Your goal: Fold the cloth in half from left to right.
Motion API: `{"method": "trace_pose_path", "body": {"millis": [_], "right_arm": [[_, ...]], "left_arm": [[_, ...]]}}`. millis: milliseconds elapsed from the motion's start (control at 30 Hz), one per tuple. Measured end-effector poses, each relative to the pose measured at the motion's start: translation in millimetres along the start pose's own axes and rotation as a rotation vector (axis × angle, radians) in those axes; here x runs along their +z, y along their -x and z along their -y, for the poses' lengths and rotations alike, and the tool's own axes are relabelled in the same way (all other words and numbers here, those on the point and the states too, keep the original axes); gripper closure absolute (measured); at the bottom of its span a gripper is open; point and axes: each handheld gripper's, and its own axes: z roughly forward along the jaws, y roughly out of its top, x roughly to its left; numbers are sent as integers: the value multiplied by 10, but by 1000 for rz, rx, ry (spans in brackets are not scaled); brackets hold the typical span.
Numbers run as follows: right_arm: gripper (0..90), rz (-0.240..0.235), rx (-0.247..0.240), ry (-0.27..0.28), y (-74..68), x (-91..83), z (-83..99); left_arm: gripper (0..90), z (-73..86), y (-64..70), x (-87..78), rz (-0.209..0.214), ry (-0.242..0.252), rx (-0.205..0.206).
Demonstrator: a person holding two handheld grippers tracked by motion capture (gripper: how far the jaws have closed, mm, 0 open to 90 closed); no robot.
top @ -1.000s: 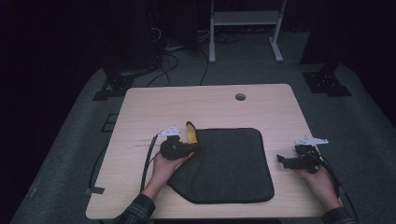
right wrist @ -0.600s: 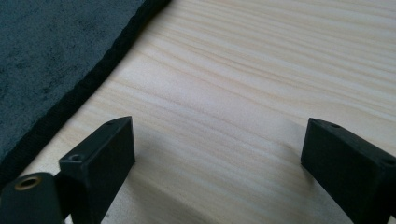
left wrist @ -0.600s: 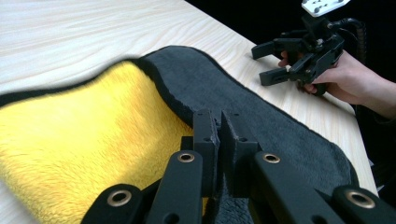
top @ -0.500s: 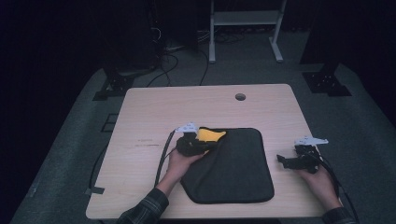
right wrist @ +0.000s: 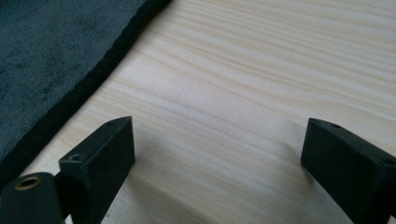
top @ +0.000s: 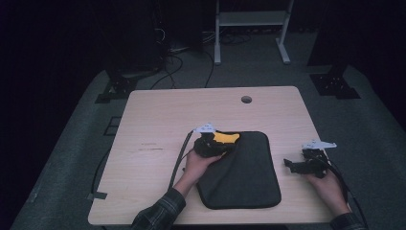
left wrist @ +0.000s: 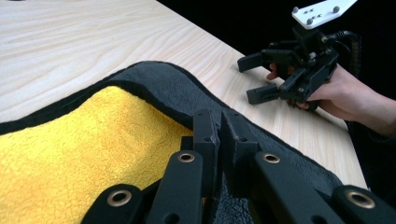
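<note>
I have the left gripper (top: 216, 146) clamped on the towel's (top: 249, 175) lifted corner, yellow underside up, mid-table. Step looks like folding. Right gripper (top: 296, 165), jaws apart, rests beside it. Next: carry corner across.

The fuzzy grey cloth (left wrist: 289, 154) has a yellow fleecy underside, on the matt wood-grain table (right wrist: 261, 70).

- The left claw (top: 225, 143), clamped on the dark cloth (top: 249, 177), has carried its left edge rightward across the desk (top: 158, 120).
- The folded-over flap now bares more yellow underside (top: 226, 138).
</note>
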Motion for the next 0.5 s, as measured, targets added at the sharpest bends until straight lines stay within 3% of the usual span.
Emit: {"method": "trace_pose_path", "body": {"millis": [500], "right_arm": [[89, 0, 0, 0, 0, 0, 0]], "left_arm": [[846, -145, 67, 412, 21, 17, -7]]}}
